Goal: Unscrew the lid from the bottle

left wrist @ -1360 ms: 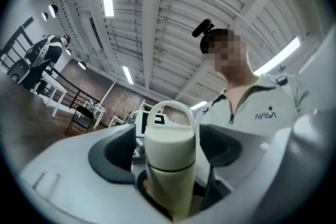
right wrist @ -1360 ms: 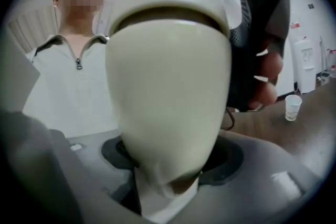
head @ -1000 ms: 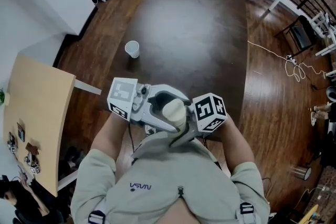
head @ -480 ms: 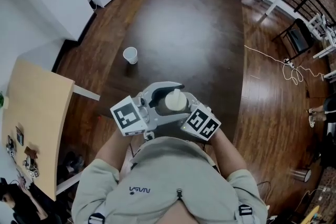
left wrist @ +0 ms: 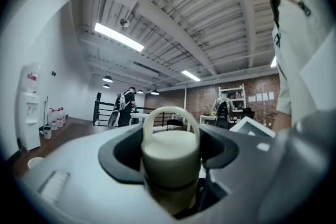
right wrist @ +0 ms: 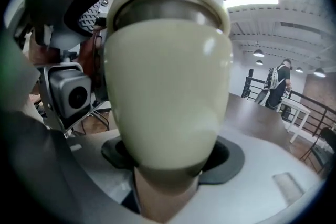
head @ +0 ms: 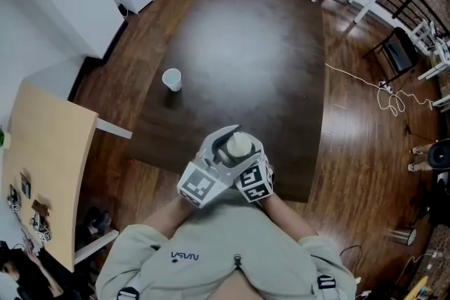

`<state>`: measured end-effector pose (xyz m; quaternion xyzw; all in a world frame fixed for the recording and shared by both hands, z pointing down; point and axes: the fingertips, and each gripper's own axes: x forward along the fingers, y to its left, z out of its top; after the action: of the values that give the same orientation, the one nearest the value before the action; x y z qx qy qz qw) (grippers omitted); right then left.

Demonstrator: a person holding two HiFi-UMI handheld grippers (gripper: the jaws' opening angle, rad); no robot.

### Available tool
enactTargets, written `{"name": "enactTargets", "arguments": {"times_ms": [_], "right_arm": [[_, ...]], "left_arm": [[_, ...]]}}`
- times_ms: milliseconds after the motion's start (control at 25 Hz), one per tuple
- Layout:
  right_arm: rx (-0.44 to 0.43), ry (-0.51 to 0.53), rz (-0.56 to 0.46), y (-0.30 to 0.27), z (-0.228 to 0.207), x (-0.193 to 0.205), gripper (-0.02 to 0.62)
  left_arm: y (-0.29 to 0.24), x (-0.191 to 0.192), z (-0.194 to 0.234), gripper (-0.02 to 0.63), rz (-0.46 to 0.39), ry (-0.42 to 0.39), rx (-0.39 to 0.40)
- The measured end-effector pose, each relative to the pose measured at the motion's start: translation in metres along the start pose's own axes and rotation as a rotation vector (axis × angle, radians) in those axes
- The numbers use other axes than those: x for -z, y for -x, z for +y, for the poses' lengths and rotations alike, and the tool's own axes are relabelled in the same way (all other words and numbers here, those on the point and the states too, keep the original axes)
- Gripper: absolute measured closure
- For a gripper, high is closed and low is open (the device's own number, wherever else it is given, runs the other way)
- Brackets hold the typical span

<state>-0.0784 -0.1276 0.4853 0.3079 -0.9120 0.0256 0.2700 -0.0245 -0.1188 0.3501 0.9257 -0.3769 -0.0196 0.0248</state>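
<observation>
Cream bottle, capped!
Bottle (right wrist: 163,86) upright, its matching lid (left wrist: 170,152) with loop handle sitting on top, dark seam beneath.

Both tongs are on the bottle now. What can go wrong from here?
The smooth, rounded bottle may spin in the right tongs instead of the lid turning in the left tongs. It is held in the air at the near edge of the table, unsupported: a slip likely drops it.

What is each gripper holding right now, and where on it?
Both hold the bottle: left gripper on the lid, right gripper on the body.
</observation>
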Motion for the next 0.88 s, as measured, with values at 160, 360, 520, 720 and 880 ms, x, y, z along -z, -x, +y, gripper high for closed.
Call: {"name": "enactTargets", "arguments": {"times_ms": [160,360,520,720,880], "right_arm": [[-0.010,0.007,0.000,-0.002,0.002,0.002,0.296],[-0.012,-0.010,-0.015,0.000,0.001,-0.006,0.296],[-0.113,-0.043,-0.033,0.007,0.013,-0.016,0.296],[-0.426,0.018,-0.063,0.027,0.042,-0.045,0.296],[-0.763,0.065,-0.067,0.064,0.064,-0.069,0.296]], "left_arm": [[0.000,-0.003,0.001,0.301,-0.002,-0.024,-0.007],[0.001,-0.003,0.003,0.299,0.004,-0.026,-0.001],[0.002,-0.011,-0.006,0.298,-0.024,0.049,0.098],[0.027,-0.035,-0.011,0.197,-0.021,0.100,0.412],[0.054,-0.078,0.010,0.192,-0.131,0.306,0.610]]}}
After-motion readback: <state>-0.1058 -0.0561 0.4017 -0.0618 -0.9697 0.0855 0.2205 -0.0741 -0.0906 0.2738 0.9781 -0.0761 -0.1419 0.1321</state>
